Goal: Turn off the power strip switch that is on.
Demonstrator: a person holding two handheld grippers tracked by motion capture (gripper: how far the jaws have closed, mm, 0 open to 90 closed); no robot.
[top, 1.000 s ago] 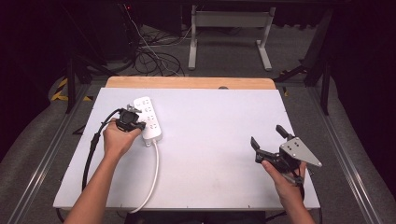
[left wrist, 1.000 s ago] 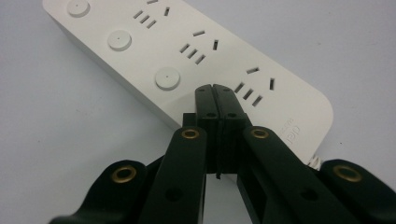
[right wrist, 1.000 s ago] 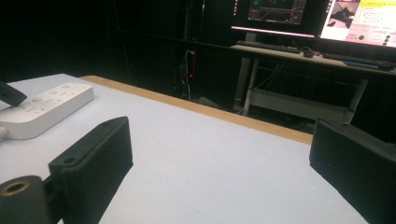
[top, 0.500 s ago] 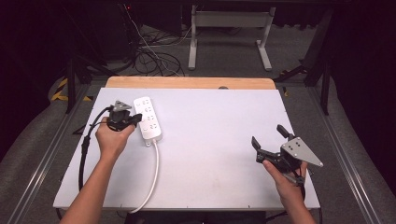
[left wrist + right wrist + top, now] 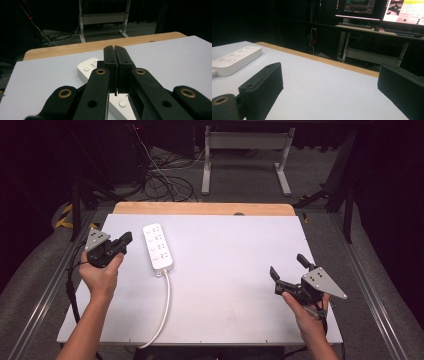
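Two grippers hover over the table (image 5: 225, 320). Left gripper (image 5: 125, 241) is clenched empty beside the power strip (image 5: 158, 247). Right gripper (image 5: 287, 268) gapes, released, near right.

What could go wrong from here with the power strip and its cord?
1. The left tongs are shut and off to the side of the power strip; coming back in closed, they would likely shove it rather than grip it.
2. The white cord runs off the table's near edge; a forearm could snag it and drag the strip.
3. The right tongs sit open far across the table, too distant to steady the strip quickly.
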